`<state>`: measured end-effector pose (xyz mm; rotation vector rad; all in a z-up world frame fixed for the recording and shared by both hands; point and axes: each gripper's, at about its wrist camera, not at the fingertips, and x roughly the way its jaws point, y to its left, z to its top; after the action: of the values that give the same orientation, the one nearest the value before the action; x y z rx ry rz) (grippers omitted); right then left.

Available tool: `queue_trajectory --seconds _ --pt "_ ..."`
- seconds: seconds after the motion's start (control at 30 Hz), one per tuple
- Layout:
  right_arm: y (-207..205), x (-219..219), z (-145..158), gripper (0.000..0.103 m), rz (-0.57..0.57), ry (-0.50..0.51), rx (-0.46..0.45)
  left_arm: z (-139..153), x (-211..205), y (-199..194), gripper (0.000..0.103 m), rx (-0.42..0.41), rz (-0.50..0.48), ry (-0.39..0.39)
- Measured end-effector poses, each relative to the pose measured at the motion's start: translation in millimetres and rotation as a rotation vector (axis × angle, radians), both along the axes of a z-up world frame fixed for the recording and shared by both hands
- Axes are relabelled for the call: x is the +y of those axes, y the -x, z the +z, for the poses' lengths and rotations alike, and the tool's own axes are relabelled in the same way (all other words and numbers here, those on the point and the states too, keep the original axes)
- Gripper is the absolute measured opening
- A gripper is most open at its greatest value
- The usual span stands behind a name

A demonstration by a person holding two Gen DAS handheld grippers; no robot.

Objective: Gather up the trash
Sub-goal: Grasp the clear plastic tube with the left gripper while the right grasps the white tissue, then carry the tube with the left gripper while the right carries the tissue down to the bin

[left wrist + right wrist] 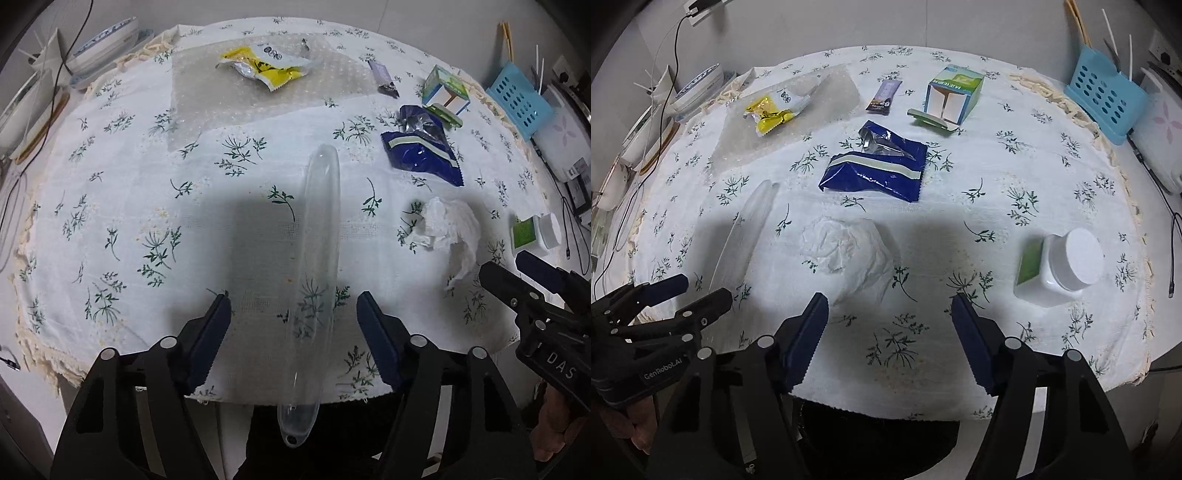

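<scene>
While both grippers hover at the near edge of a round table (1015, 369), the left gripper (293, 321) and right gripper (890, 321) each hang with jaws spread wide, grasping nothing. The trash lies scattered ahead on the floral cloth, none of it yet collected by the look of things. A clear plastic sleeve (317, 258) runs lengthwise between the left jaws and overhangs the table edge, apparently the left side's easiest first pick, though whether it touches either finger cannot be told. A crumpled tissue (849, 251) sits just beyond the right jaws, squarely lined up with them. Farther back lie a torn blue wrapper (875, 173), an opened carton (955, 96), a small purple bar wrapper (884, 96) and a yellow packet (772, 109) resting on bubble wrap (258, 99). A white jar (1060, 266) stands to the right, probably not trash. No bin is in view, and dark space below the table edge hides whatever waits there.
</scene>
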<state>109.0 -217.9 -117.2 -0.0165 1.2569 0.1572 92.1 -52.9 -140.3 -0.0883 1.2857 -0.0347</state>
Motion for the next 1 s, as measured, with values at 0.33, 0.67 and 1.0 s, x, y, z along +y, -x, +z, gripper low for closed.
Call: queue_trajectory --seconds 0.33,0.67,1.0 --pt "-21.8 18.2 -15.3 0.054 0.013 0.003 0.043 -10.8 -3.2 -17.0 0.047 0.022 -0.009 -0.014" --pt "-30.4 27.5 -27.3 0.034 0.024 -0.010 0.084 -9.4 1.8 -20.1 0.025 0.023 -0.013 -0.039" --pt "-31.2 25.0 -28.3 0.014 0.012 -0.014 0.086 -7.6 11.6 -15.0 0.025 0.015 -0.008 0.001"
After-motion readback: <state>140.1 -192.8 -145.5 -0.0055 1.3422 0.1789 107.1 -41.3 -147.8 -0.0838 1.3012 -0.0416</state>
